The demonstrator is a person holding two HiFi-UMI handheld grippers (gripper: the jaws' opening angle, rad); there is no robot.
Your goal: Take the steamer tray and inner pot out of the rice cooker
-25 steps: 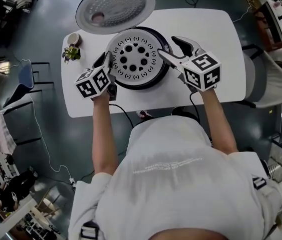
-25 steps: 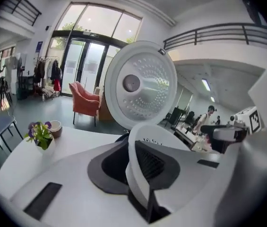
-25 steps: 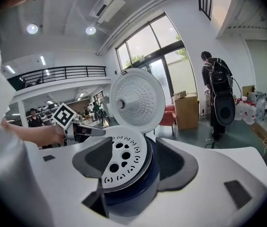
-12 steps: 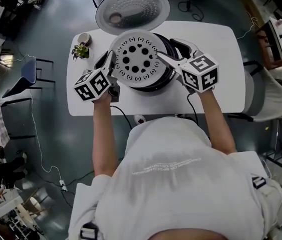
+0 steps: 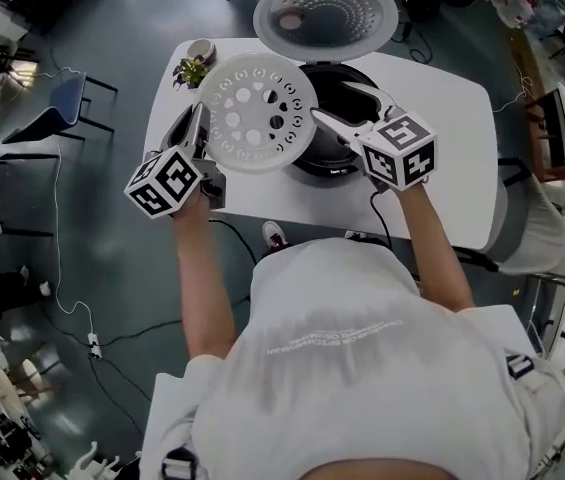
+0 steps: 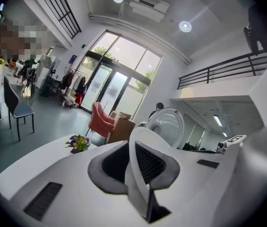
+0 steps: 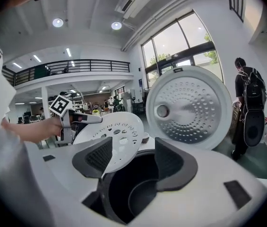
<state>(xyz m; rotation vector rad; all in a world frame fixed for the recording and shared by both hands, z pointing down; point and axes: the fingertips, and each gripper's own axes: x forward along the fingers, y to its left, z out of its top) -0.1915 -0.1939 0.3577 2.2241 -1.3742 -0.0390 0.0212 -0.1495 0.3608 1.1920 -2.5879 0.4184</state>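
Observation:
The white perforated steamer tray [image 5: 257, 113] is lifted, tilted, over the table's left part. My left gripper [image 5: 197, 133] is shut on its left rim; in the left gripper view the rim [image 6: 140, 183] stands edge-on between the pads. My right gripper [image 5: 332, 103] is open over the rice cooker [image 5: 334, 158]. In the right gripper view the tray [image 7: 114, 138] has its near edge by the left pad, and the other pad stands well apart. The dark inner pot [image 7: 138, 193] sits uncovered in the cooker below.
The cooker's lid [image 5: 325, 15] stands open at the table's far edge. A small potted plant [image 5: 194, 70] and a little bowl [image 5: 200, 48] sit at the far left corner of the white table [image 5: 442, 168]. A cable hangs off the near edge.
The tray has come up out of the cooker and moved left with the left gripper, uncovering the inner pot. The right gripper has followed a little, its jaws staying wide.

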